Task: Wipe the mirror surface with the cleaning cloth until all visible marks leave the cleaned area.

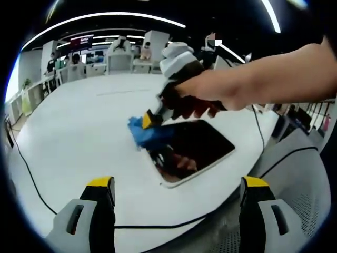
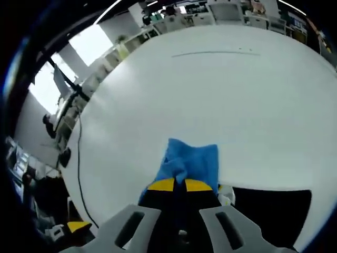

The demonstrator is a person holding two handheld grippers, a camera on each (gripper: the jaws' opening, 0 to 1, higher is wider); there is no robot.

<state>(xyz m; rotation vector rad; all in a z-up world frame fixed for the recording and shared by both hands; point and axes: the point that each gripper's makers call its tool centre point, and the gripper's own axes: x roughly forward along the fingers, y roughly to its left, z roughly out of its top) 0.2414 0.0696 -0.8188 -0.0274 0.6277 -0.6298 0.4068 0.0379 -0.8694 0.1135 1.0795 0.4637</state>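
Observation:
A dark mirror point(image 1: 200, 145) in a white frame lies flat near the front edge of the round white table point(image 1: 79, 132). In the left gripper view a hand holds my right gripper point(image 1: 154, 117) at the mirror's far left corner, shut on a blue cleaning cloth point(image 1: 142, 133) that rests on that corner. My left gripper point(image 1: 178, 183) hangs over the table's front edge, short of the mirror, with its jaws wide open and nothing between them. In the right gripper view the yellow-tipped right gripper point(image 2: 179, 184) pinches the cloth point(image 2: 192, 158), and the mirror point(image 2: 274, 211) shows dark at the lower right.
A black cable point(image 1: 31, 179) runs along the table's left and front edge. A grey mesh chair point(image 1: 310, 200) stands beyond the edge at the right. Desks and seated people point(image 1: 73, 60) line the far side of the room. Bare white table point(image 2: 221, 95) stretches beyond the cloth.

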